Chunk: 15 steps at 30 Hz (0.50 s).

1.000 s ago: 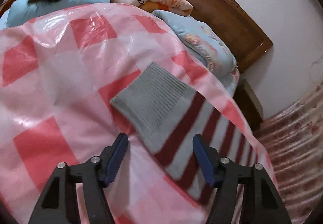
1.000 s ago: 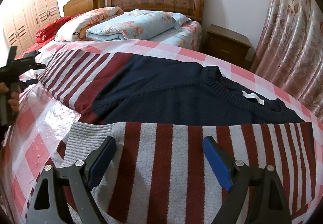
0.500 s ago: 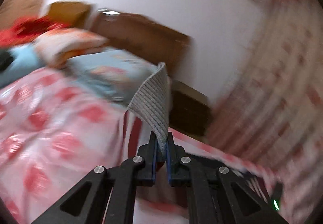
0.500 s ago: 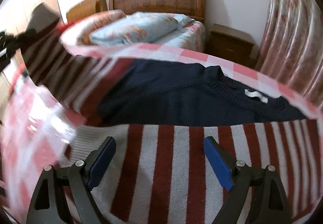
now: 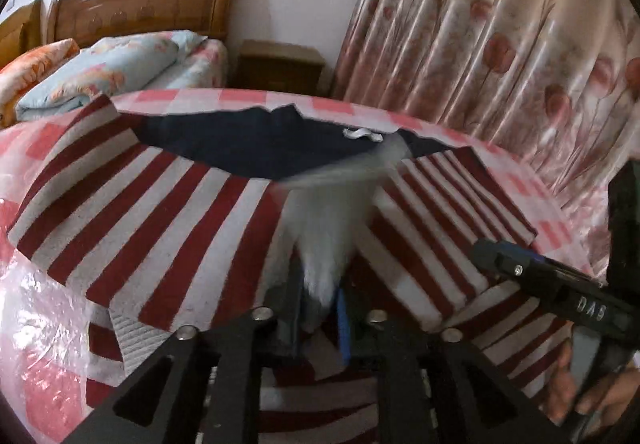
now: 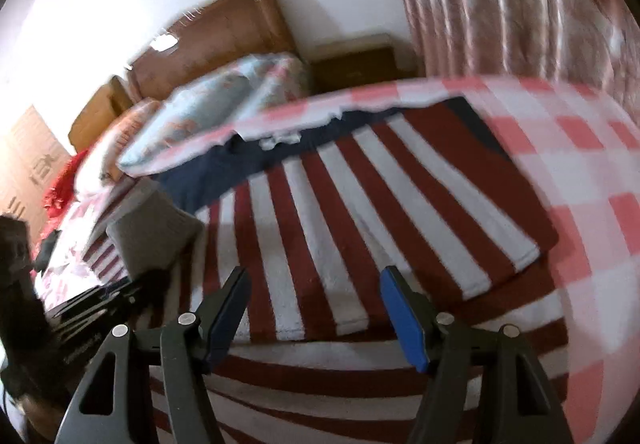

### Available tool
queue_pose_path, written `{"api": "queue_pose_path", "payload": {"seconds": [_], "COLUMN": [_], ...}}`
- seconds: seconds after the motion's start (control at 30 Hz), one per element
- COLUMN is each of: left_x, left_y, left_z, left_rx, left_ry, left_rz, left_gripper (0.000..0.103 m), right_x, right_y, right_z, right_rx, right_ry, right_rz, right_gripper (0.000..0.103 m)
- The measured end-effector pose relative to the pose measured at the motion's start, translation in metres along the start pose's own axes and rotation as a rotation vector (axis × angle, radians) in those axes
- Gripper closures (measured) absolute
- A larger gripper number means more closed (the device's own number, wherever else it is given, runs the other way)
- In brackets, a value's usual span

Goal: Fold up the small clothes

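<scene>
The striped sweater [image 5: 168,228] lies spread on the bed's checked plastic cover [image 5: 48,376], navy yoke toward twelve o'clock, so its sleeves can be folded inward. The left gripper [image 5: 320,308] is clenched on the grey cuff [image 5: 332,244], holding the sleeve above the body, apparently to lay it across. The right gripper [image 6: 314,308] hovers over the stripes, unclenched though its jaws have just been closing, nothing between them, probably ready to smooth or pin.
</scene>
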State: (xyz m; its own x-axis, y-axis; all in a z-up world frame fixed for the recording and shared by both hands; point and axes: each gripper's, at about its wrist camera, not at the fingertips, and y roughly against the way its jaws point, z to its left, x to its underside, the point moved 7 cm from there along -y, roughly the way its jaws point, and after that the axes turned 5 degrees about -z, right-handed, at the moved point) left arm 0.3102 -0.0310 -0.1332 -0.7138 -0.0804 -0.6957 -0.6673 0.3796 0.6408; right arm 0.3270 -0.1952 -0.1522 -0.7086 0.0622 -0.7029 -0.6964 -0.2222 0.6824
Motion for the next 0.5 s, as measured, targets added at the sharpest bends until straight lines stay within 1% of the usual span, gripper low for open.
{"api": "queue_pose_path", "payload": {"seconds": [0.03, 0.07, 0.1, 0.13, 0.17, 0.2, 0.23, 0.27, 0.33, 0.4, 0.47, 0.5], "left_x": [0.002, 0.004, 0.006, 0.010, 0.011, 0.009, 0.007, 0.007, 0.009, 0.014, 0.021, 0.022], "left_y": [0.002, 0.004, 0.002, 0.005, 0.007, 0.007, 0.012, 0.019, 0.025, 0.030, 0.033, 0.031], "left_z": [-0.003, -0.007, -0.013, -0.017, -0.022, -0.028, -0.028, -0.030, -0.025, -0.014, -0.001, 0.004], "left_rx": [0.032, 0.057, 0.065, 0.061, 0.033, 0.002, -0.025, -0.036, -0.062, -0.078, -0.067, -0.062], "left_ry": [0.010, 0.008, -0.004, -0.035, -0.071, -0.094, -0.111, -0.118, -0.118, -0.123, -0.077, -0.054], "left_rz": [0.008, 0.005, 0.002, -0.002, -0.002, -0.016, -0.044, -0.066, -0.074, -0.070, -0.049, -0.043], "left_gripper": [0.000, 0.000, 0.000, 0.000, 0.000, 0.000, 0.000, 0.000, 0.000, 0.000, 0.000, 0.000], "right_x": [0.001, 0.001, 0.001, -0.001, -0.003, -0.005, -0.004, -0.004, -0.001, 0.006, 0.009, 0.011], "right_y": [0.000, 0.000, 0.001, 0.002, 0.004, 0.005, 0.006, 0.004, 0.001, -0.004, -0.006, -0.005], "right_z": [0.002, 0.004, 0.007, 0.010, 0.012, 0.020, 0.026, 0.031, 0.038, 0.041, 0.047, 0.050], "right_rx": [0.005, 0.015, 0.025, 0.013, -0.023, -0.079, -0.119, -0.146, -0.208, -0.244, -0.291, -0.302], "right_ry": [0.024, 0.038, 0.043, 0.033, 0.017, 0.005, 0.008, 0.012, -0.011, -0.047, -0.059, -0.058], "right_rz": [0.007, 0.015, 0.023, 0.021, 0.014, 0.012, 0.021, 0.030, 0.063, 0.104, 0.119, 0.122], "right_gripper": [0.035, 0.035, 0.035, 0.035, 0.035, 0.035, 0.035, 0.035, 0.035, 0.035, 0.035, 0.037]}}
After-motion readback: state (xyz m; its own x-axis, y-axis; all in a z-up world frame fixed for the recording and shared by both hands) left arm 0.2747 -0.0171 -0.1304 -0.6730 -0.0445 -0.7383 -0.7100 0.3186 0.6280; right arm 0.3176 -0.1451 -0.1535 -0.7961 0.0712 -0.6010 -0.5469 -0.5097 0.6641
